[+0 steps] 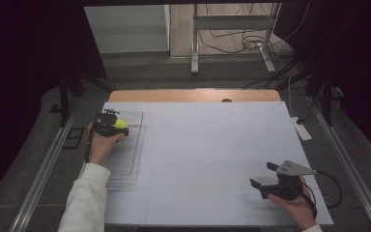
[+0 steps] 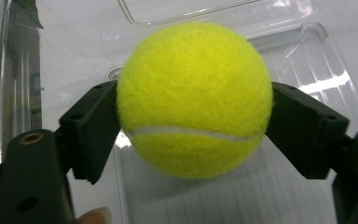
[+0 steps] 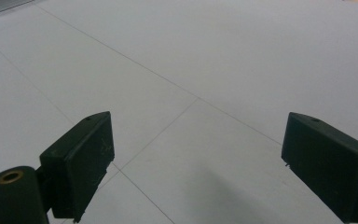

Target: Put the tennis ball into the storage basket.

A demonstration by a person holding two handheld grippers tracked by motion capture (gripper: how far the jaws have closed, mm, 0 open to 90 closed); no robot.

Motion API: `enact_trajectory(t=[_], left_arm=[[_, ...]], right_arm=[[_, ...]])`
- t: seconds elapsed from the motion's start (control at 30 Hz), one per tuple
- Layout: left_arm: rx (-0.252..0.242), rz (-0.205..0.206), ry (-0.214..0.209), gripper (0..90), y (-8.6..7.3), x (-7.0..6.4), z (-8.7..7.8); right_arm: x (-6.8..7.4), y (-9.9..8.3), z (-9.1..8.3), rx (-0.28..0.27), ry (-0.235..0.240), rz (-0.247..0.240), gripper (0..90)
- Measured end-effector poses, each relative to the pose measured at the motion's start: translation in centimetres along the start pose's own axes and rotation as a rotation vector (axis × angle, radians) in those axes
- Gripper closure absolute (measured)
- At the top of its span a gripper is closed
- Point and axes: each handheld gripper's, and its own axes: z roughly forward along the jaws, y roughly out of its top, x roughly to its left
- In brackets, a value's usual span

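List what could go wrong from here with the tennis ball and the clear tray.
1. The left gripper holds the tennis ball only at its two sides; being round and fuzzy, it might slip out if the squeeze eases.
2. If released above the clear plastic tray, the ball could bounce or roll over the shallow rim onto the white table.
3. The right gripper rests open far across the table, probably too far away to catch a stray ball.
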Motion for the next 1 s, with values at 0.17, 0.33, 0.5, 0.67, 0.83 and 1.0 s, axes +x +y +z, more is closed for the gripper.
enact_trajectory(t=[0.17,0.33,0.5,0.67,0.83,1.0], left_arm=[[-0.068,-0.011,-0.035,13.8,0.0,-0.1,-0.9],[-0.162,-0.031,-0.128,12.7,-0.3,-0.3,-2.5],[-0.225,-0.020,-0.200,12.1,-0.9,-0.5,-4.2],[-0.295,-0.035,-0.284,12.0,-2.1,-0.5,-5.9],[-0.346,-0.005,-0.331,11.7,-3.7,-1.0,-7.5],[-0.387,0.033,-0.395,11.6,-5.5,-2.0,-9.4]], right_arm=[[0.0,0.0,0.0,0.000,0.000,0.004,9.7],[0.0,0.0,0.0,0.002,-0.002,0.001,9.7],[0.1,0.0,0.0,-0.001,0.000,0.002,9.7],[0.0,0.0,0.0,0.000,-0.001,0.004,9.7],[0.1,0.0,0.0,-0.001,0.000,0.003,9.7],[0.1,0.0,-0.1,-0.003,-0.003,0.004,9.7]])
